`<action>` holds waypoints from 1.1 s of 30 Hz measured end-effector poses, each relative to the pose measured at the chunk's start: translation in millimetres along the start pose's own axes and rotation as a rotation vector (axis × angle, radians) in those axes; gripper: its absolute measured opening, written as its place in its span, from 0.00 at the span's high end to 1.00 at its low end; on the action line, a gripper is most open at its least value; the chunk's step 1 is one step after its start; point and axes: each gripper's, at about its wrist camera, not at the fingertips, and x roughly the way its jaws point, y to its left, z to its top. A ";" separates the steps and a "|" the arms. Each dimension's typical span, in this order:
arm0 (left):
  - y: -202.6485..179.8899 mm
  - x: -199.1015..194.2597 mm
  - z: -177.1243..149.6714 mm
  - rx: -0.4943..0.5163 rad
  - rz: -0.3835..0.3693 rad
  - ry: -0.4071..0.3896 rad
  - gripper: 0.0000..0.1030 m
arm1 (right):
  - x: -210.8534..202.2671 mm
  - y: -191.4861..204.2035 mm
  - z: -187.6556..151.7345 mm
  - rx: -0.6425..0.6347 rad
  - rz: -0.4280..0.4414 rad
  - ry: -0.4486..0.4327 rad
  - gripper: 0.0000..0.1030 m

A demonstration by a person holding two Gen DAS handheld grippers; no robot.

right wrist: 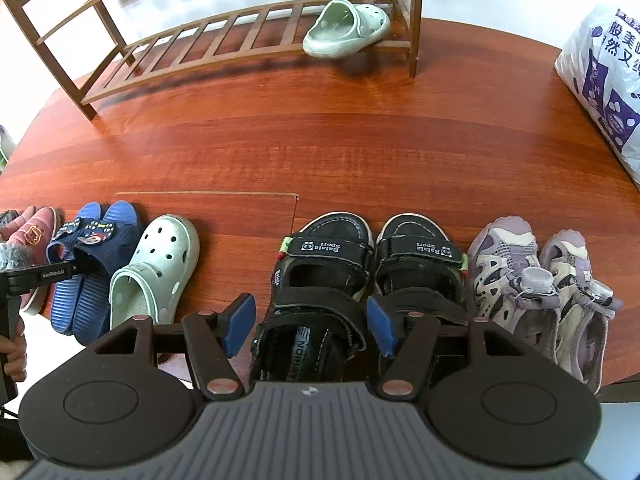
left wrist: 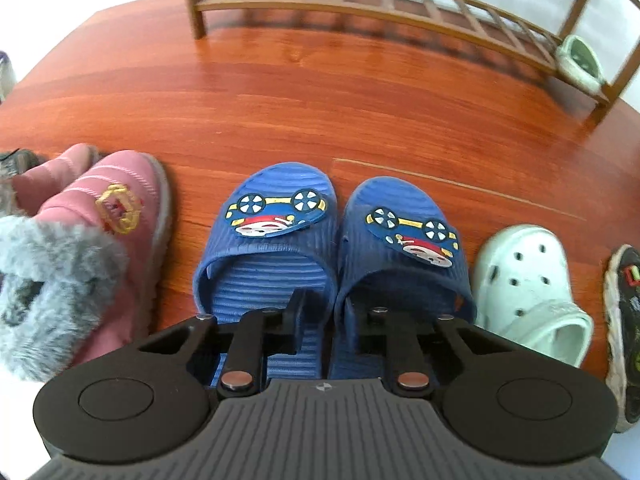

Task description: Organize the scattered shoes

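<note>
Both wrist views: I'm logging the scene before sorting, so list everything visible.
Table: one, reddish, under everything.
Shoe rack: one, brown, table's back.
Pink boots: two, pink, grey fur, row's left end.
Blue slippers: two, blue, beside boots.
Mint clogs: two, green, one in row, one on rack.
Black sandals: two, black, row's middle.
Lilac sandals: two, lilac, row's right end.
Bag: one, white-purple, back right.
Left gripper: one, black, at slippers.
Right gripper: one, open, over sandal.

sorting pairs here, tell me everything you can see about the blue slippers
The blue slippers are a matched pair of open-toed slides, seemingly ribbed rubber or foam, each strap carrying a cartoon car patch. They sit upright, side by side and touching, toes toward the rack, between a pink boot and a pale green clog. The left gripper sits at their touching inner sides.
</note>
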 end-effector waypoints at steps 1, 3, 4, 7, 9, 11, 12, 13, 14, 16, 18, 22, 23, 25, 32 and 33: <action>4.1 0.0 0.9 -0.004 0.008 0.001 0.79 | 0.3 1.3 0.4 -0.001 0.001 -0.001 0.34; 13.8 0.6 3.6 -0.004 0.026 0.003 0.77 | 0.7 3.5 1.2 -0.003 0.003 -0.002 0.34; 16.8 0.6 4.7 -0.005 0.024 0.008 0.76 | 0.9 4.4 1.8 -0.003 0.005 -0.003 0.34; 23.2 -1.5 7.0 -0.013 0.009 0.032 0.66 | 1.5 6.3 2.9 -0.004 0.009 -0.005 0.34; 23.5 -9.2 6.1 -0.015 0.001 0.041 0.42 | 1.8 7.9 3.6 -0.007 0.014 -0.008 0.34; 19.2 -20.6 2.5 0.000 -0.009 0.023 0.36 | 1.6 7.5 3.9 -0.007 0.017 -0.009 0.34; 15.5 -26.5 0.3 0.013 -0.014 0.016 0.36 | 1.4 7.1 4.0 -0.006 0.019 -0.011 0.34; 11.7 -32.3 -1.8 0.025 -0.020 0.009 0.36 | 1.3 6.5 4.2 -0.005 0.021 -0.012 0.33; 5.6 -37.4 -4.1 0.046 -0.025 0.002 0.36 | 1.2 5.8 4.4 -0.004 0.022 -0.013 0.33; -10.1 -46.5 -9.0 0.101 -0.037 -0.011 0.36 | 1.1 4.5 4.1 -0.004 0.023 -0.014 0.33; -26.0 -53.8 -13.2 0.155 -0.052 -0.022 0.35 | 0.8 2.7 3.8 -0.003 0.025 -0.016 0.33; -50.4 -53.9 -15.8 0.230 -0.100 -0.020 0.33 | -1.0 -0.5 2.4 -0.005 0.027 -0.021 0.33; -59.2 -51.9 -16.2 0.258 -0.113 -0.012 0.33 | -1.5 -1.4 1.8 -0.004 0.027 -0.022 0.33; -73.1 -47.2 -17.1 0.304 -0.124 0.003 0.33 | -2.4 -2.7 0.8 -0.005 0.026 -0.024 0.33; -108.2 -23.6 -22.5 0.393 -0.134 0.025 0.31 | -7.4 -7.8 -4.7 -0.002 0.019 -0.031 0.33; -112.8 -20.0 -23.4 0.404 -0.135 0.027 0.31 | -8.1 -8.5 -5.6 -0.001 0.018 -0.031 0.32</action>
